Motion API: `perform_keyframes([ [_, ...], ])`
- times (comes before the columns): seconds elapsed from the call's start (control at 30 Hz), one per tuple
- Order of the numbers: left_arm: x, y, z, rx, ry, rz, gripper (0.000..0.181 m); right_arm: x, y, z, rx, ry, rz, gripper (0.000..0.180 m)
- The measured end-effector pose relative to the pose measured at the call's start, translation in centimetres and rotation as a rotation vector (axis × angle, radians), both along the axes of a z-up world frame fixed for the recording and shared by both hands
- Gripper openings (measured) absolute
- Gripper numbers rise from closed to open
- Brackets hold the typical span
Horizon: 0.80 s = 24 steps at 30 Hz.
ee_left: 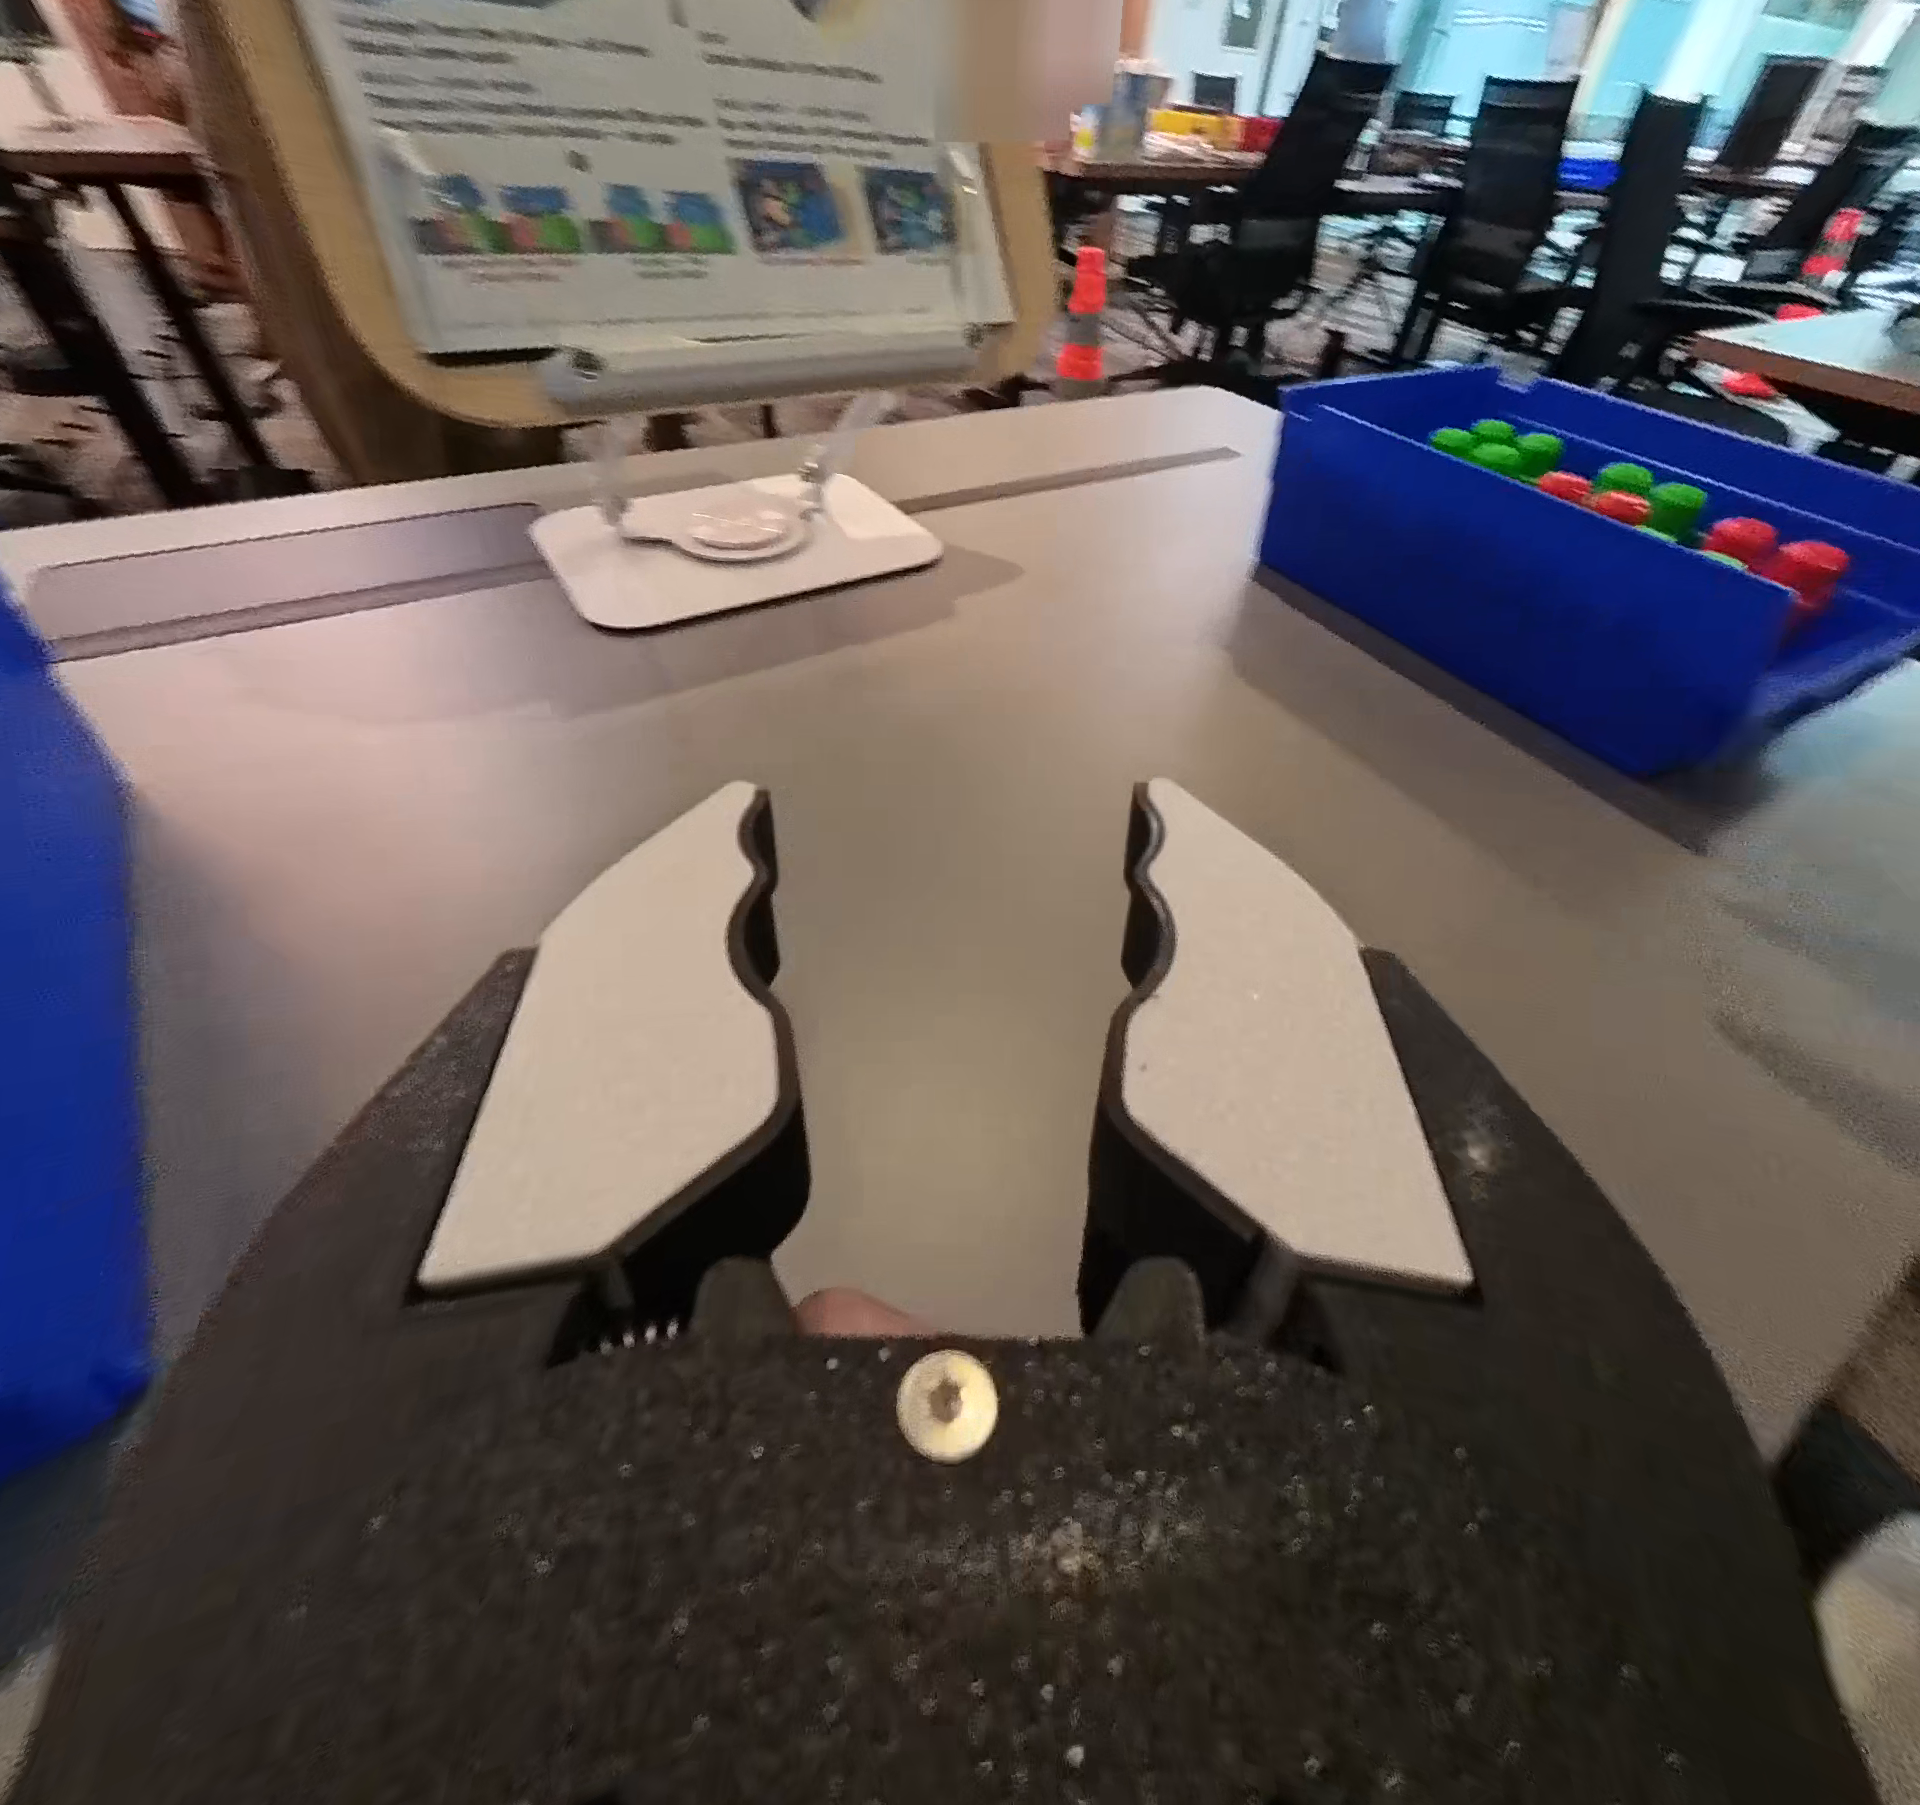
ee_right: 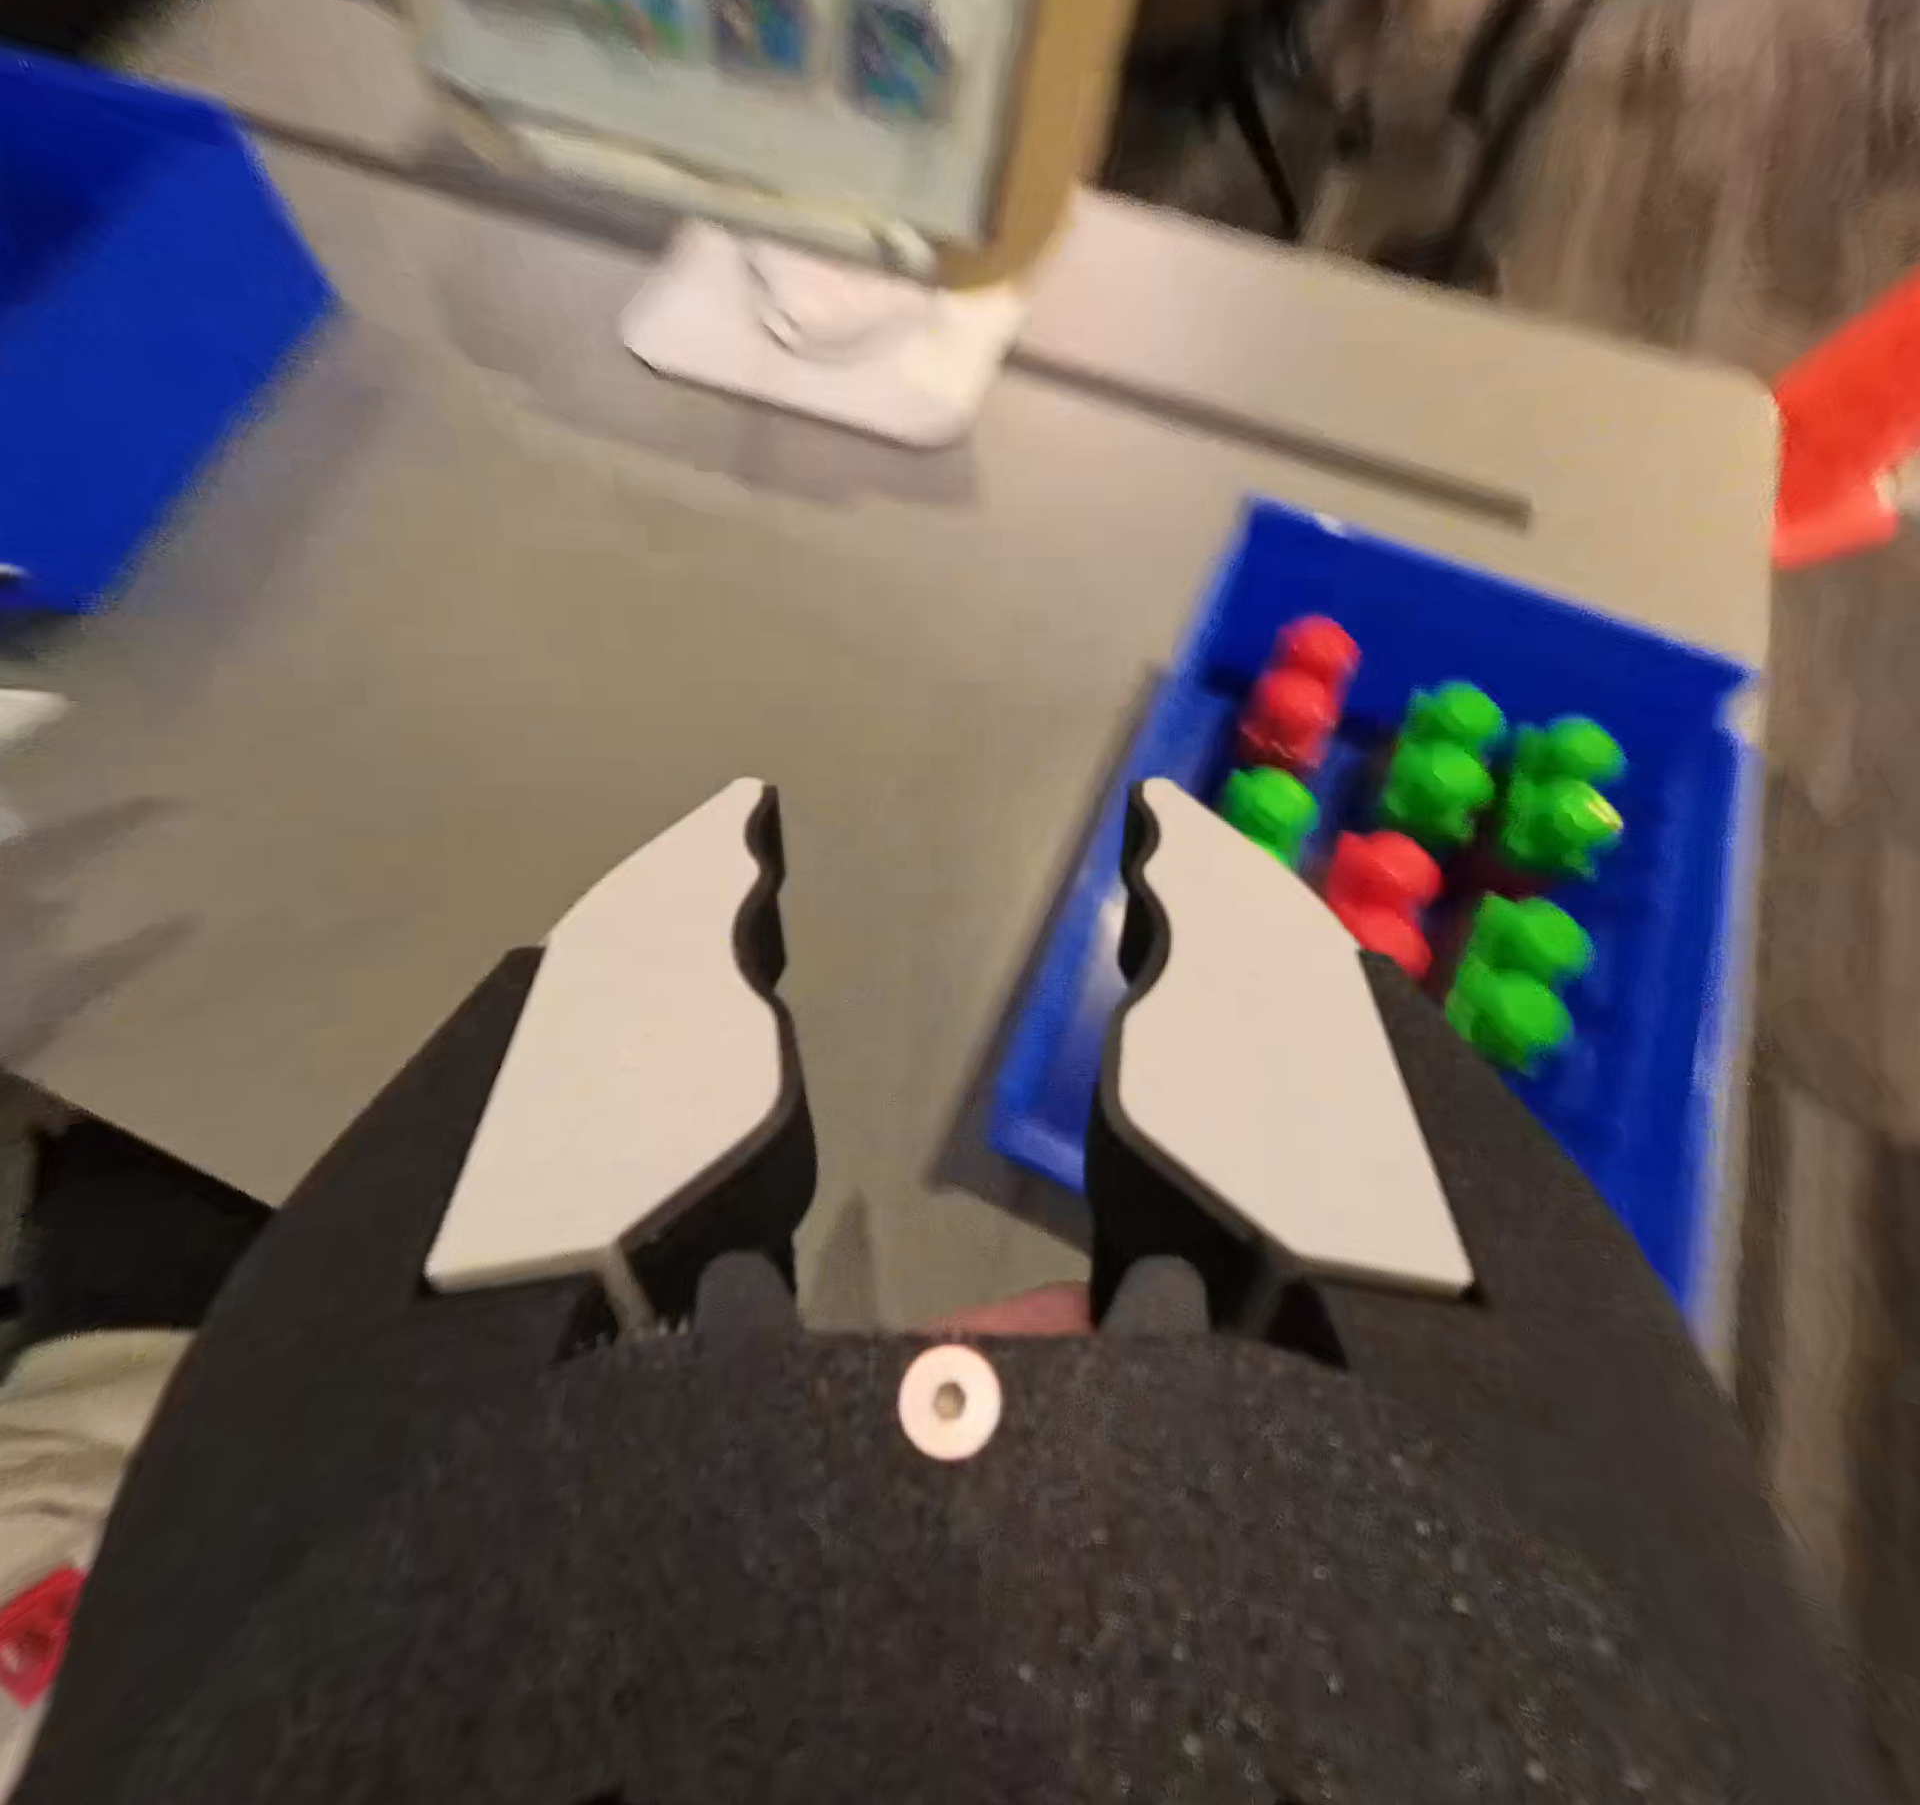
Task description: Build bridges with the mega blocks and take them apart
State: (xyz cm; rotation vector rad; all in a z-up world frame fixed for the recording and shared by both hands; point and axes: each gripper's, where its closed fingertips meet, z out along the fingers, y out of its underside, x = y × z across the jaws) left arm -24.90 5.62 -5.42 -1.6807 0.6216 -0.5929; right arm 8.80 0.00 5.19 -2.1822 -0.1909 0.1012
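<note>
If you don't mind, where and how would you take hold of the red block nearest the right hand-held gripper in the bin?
Probably from above: the red block stands studs-up inside the blue bin, whose walls bar a sideways approach. The open right hand-held gripper could close on its two studs or the body just below. A green block sits close beside it; the blur hides the gap.
</note>
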Motion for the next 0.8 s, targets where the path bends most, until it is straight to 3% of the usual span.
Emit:
perform_keyframes([
  [0.13, -1.8, 1.4, 0.0, 0.023, -0.001, 0.119, 0.061, -9.5, -0.4, -1.7, 0.255, 0.127, 0.137, 0.062],
  [0.2, -2.3, 1.6, -0.5, 0.026, 0.002, 0.161, 0.061, -13.1, 0.6, -4.5, 0.355, 0.181, 0.152, 0.059],
  [0.3, -2.7, 1.8, -1.4, 0.021, 0.012, 0.194, 0.060, -16.8, 3.0, -10.2, 0.359, 0.189, 0.153, 0.063],
  [0.5, -2.7, 2.3, -3.2, 0.010, 0.045, 0.213, 0.060, -17.7, 5.0, -14.5, 0.356, 0.199, 0.134, 0.057],
  [0.8, -2.1, 2.8, -4.8, 0.001, 0.083, 0.197, 0.061, -17.4, 5.1, -16.0, 0.316, 0.248, 0.154, 0.054],
])
